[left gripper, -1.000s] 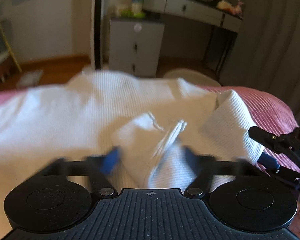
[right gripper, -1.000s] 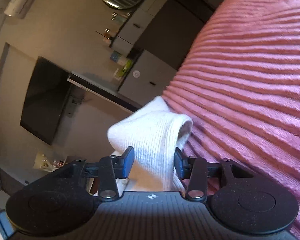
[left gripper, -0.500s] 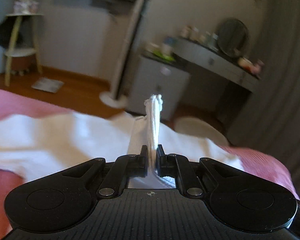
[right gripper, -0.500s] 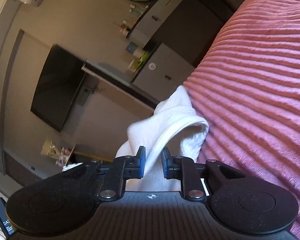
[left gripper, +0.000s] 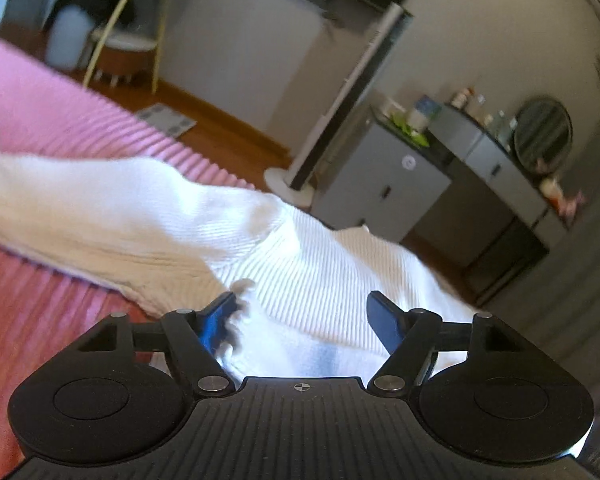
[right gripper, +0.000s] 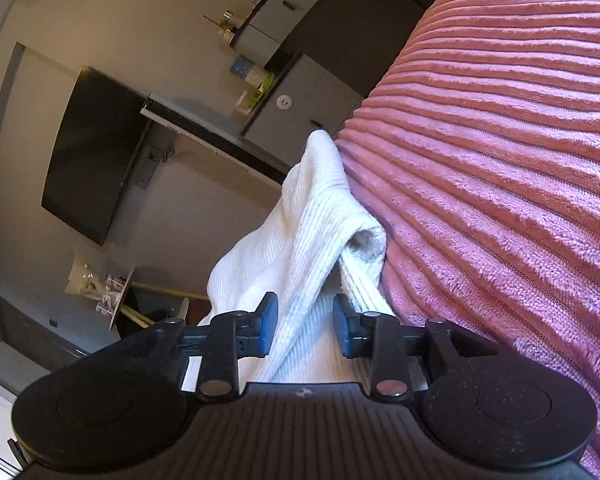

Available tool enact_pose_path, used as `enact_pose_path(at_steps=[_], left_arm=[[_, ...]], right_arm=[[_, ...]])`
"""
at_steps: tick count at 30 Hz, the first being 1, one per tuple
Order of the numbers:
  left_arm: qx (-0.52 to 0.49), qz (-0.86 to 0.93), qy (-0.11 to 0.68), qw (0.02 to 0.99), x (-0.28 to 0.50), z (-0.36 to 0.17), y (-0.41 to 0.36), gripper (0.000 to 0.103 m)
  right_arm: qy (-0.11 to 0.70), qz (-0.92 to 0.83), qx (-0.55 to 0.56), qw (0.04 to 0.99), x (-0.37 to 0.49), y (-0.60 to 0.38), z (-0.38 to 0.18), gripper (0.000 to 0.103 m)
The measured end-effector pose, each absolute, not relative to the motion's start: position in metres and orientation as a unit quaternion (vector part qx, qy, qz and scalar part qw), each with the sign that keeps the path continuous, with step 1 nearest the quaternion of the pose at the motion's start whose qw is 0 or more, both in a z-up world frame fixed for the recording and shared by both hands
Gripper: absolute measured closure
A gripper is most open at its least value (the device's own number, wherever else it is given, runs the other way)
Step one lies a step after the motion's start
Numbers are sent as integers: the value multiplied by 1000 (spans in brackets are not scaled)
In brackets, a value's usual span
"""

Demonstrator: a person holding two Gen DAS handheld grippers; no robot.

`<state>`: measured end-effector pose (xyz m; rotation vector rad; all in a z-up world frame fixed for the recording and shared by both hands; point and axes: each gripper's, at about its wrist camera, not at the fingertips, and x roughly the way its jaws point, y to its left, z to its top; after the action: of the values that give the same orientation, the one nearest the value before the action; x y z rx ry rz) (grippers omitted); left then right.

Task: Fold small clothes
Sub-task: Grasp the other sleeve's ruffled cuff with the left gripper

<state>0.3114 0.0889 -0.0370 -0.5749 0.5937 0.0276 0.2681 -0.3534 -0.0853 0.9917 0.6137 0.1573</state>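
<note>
The pink ribbed bedspread (right gripper: 500,160) fills the right half of the right wrist view and, in the left wrist view, the left edge and lower left corner (left gripper: 40,312). On it lies the white ribbed garment (left gripper: 300,280), spread from the left edge of the left wrist view across the middle and down to the bottom centre; in the right wrist view the same white knit (right gripper: 316,240) rises as a bunched fold in the centre of the frame, its right side touching the bedspread.

Behind the bed stands a grey drawer cabinet (left gripper: 388,188) right of centre in the left wrist view, with a dressing counter (left gripper: 500,168) beside it carrying bottles and a round mirror (left gripper: 542,134) at the upper right. A dark flat screen (right gripper: 96,152) hangs on the wall at the left of the right wrist view.

The left tongs (left gripper: 302,320) have just been opening and stand wide apart at the bottom centre; the white cloth lies beneath and between them, a frayed edge just beside the left pad, blurred, with no pad pressing on it. The right tongs (right gripper: 305,328) have also just been opening: their blue pads stand a little apart with the fold of white knit running between them, the cloth filling most of the gap, and I cannot tell whether the pads press on it.
</note>
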Motion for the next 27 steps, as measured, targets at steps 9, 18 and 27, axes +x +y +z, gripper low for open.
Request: enact_pose_path(at_steps=[9, 18, 27], left_arm=[[-261, -7, 314, 913, 329, -45, 92, 94], [-186, -24, 217, 958, 324, 0, 80, 94], [-187, 19, 321, 928, 332, -50, 98, 88]], right_arm=[[291, 71, 463, 834, 268, -352, -87, 74], [290, 68, 458, 837, 268, -351, -82, 74], [299, 60, 431, 849, 268, -347, -77, 74]])
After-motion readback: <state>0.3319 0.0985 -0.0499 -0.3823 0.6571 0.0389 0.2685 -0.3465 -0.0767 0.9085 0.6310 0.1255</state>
